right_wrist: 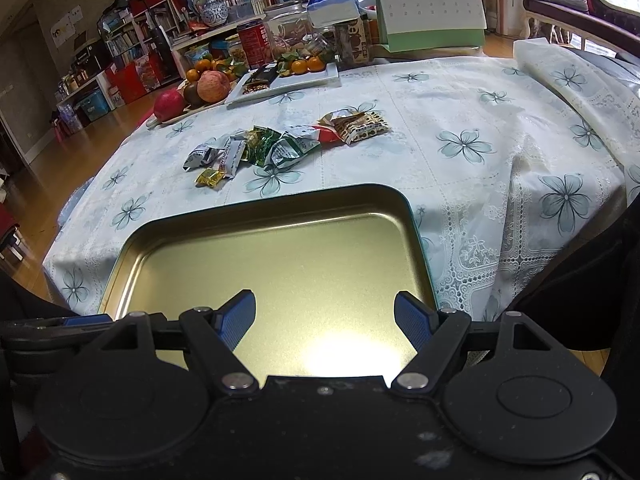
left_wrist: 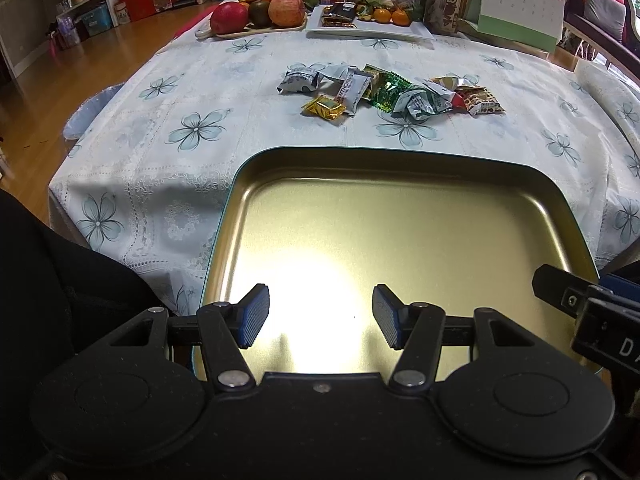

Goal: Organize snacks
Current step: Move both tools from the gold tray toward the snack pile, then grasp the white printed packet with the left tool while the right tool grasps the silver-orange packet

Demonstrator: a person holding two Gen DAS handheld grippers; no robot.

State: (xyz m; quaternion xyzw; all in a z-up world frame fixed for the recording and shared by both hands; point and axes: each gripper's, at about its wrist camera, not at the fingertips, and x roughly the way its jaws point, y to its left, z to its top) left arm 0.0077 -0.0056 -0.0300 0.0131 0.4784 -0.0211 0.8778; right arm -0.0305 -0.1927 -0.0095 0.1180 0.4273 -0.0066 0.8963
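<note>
Right now I have both grippers level and low over the near end of the gold tin (left_wrist: pixel 400 216), pointing across the counter (left_wrist: pixel 192 80). My left gripper (left_wrist: pixel 321 316) has its fingers wide apart with nothing between them; my right gripper (right_wrist: pixel 325 318) matches, fingers wide and bare, beside the left. Past the tin's far rim, the snacks (left_wrist: pixel 384 90) lie in a loose pile on the flowered cloth, well apart from both grippers.
</note>
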